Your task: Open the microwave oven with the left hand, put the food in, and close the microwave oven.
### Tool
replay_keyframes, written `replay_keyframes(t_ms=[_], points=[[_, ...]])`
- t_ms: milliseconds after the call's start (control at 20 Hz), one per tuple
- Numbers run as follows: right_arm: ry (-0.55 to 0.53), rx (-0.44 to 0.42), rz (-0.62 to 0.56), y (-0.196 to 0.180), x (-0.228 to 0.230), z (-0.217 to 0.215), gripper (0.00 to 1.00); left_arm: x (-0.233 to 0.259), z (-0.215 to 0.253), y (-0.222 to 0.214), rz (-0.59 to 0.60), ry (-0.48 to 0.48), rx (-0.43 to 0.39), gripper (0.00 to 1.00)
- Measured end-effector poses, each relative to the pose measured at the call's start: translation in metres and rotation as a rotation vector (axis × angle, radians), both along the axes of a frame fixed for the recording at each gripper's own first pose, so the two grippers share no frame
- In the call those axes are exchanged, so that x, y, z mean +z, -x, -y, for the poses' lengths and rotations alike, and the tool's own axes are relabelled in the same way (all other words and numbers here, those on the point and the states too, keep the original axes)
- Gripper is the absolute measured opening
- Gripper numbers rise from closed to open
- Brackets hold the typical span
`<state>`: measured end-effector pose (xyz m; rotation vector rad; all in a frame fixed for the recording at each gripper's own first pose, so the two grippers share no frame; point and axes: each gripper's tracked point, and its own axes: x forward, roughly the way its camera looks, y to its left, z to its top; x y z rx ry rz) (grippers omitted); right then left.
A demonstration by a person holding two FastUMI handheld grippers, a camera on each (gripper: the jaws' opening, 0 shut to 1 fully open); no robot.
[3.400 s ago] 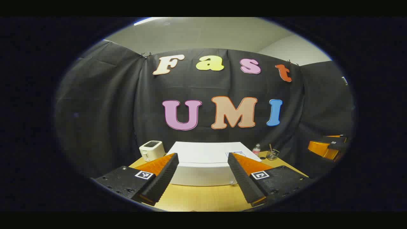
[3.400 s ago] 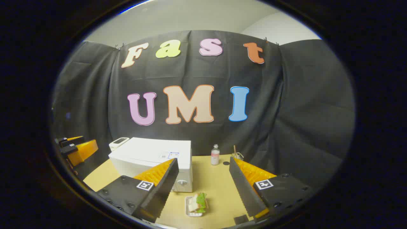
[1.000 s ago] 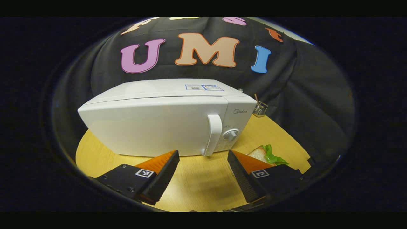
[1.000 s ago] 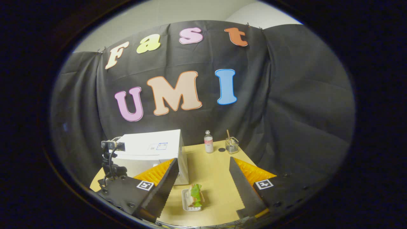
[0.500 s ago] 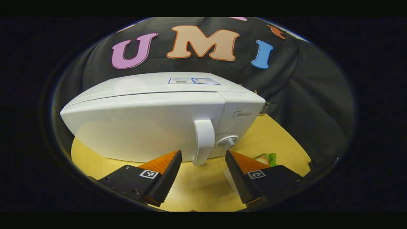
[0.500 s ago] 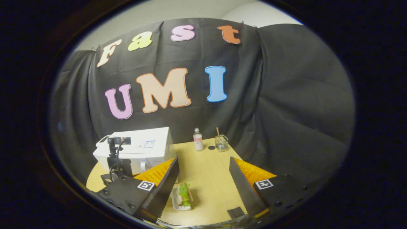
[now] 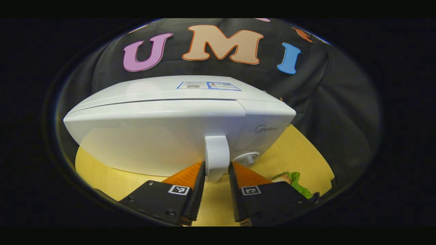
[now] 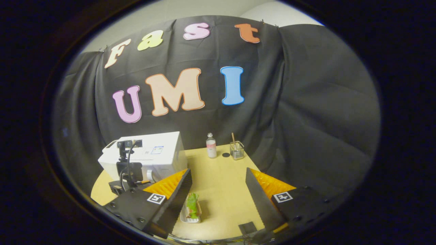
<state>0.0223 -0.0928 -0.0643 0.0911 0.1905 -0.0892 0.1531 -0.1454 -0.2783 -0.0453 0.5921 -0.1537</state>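
At microwave point(image 7: 163, 136) handle point(image 7: 216, 156): left gripper point(image 7: 216, 175) clenched on it | right gripper point(image 8: 218, 183) released above sandwich point(image 8: 192, 206) | risk: low grip slips; microwave drags across tabletop point(image 8: 221, 170)

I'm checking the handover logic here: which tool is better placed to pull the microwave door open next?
Left. The left tool already straddles the door handle of the shut microwave. The right tool hangs open above the sandwich tray, apart from the handle.

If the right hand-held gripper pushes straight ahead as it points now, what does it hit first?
Most likely nothing soon: between the right hand-held gripper fingers lies bare yellow wooden tabletop. The white tray with the lettuce sandwich sits beside its left finger, just off that line. Depth is hard to judge.
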Motion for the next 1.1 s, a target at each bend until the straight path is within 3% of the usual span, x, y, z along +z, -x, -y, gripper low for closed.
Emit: replay_keyframes(t_ms=[100,150,350,500,550,650,700,750,1050,1100], points=[[0.001,0.011,-0.008,0.0,-0.002,0.002,0.95,0.0,0.001,0.0,0.001,0.004,0.01,0.29],[0.0,0.016,-0.011,-0.001,-0.003,0.003,0.95,-0.001,0.0,0.001,-0.004,-0.015,0.01,0.32],[0.003,0.038,-0.025,-0.001,-0.007,0.008,0.99,0.0,-0.002,-0.001,0.013,-0.087,0.038,0.24],[0.013,0.059,-0.03,0.001,-0.009,0.011,0.95,0.0,-0.003,0.0,0.005,-0.071,0.083,0.21],[0.017,0.067,-0.034,0.002,-0.012,0.011,0.99,0.0,-0.003,0.001,0.005,-0.068,0.085,0.19],[0.019,0.085,-0.044,0.003,-0.017,0.012,0.95,0.0,-0.003,0.002,0.009,-0.052,0.086,0.19],[0.018,0.097,-0.049,0.005,-0.019,0.011,0.99,0.002,-0.003,0.001,0.014,-0.049,0.088,0.18],[0.018,0.109,-0.05,0.007,-0.022,0.011,0.95,0.001,-0.003,0.001,0.014,-0.05,0.092,0.18],[0.033,0.154,-0.059,0.011,-0.038,0.013,0.99,0.001,-0.003,0.002,0.036,-0.048,0.108,0.17],[0.028,0.161,-0.061,0.013,-0.038,0.012,0.95,0.002,-0.005,0.002,0.035,-0.051,0.112,0.14]])
